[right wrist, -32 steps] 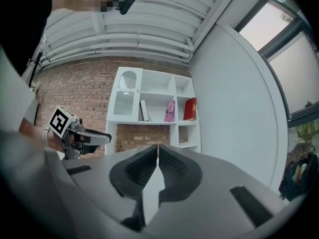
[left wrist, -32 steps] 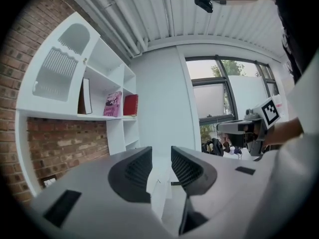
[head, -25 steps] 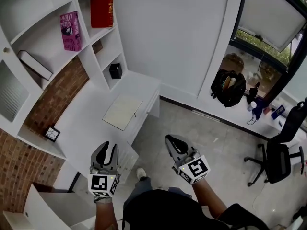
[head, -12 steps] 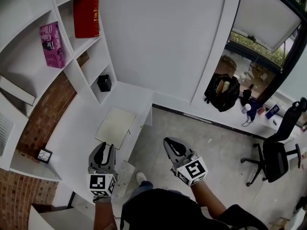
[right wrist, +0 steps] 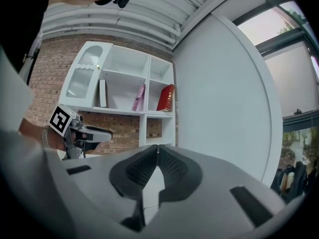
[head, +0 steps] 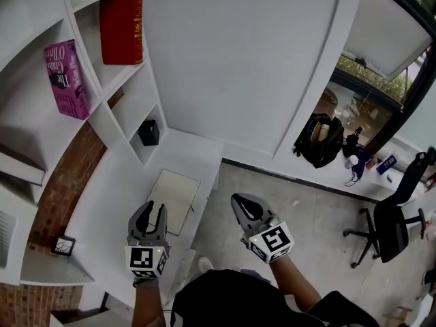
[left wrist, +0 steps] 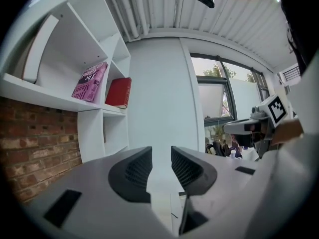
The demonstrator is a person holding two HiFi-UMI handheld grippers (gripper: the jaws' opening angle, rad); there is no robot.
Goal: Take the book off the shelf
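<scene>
Books on the shelf (left wrist: pixel 50 96): pink book (head: pixel 67 80) leaning in its compartment, red book (head: pixel 121 27) upright in the next one. A pale slab (left wrist: pixel 39 49) leaned further left, probably a third book, though the view was too oblique to be sure. The task does not say which book is meant. All were on the shelf, none in hand.

Left tongs (head: pixel 151 213): jaws slightly apart, nothing between them, a gap that could suit a thin spine. Right tongs (head: pixel 246 210): jaws closed tip to tip, empty.

Both were held low over the edge of the bench (head: pixel 129 182), well apart from the shelf, pointing toward it. This looked like a standoff posture, since the bench lies between the person and the books.
</scene>
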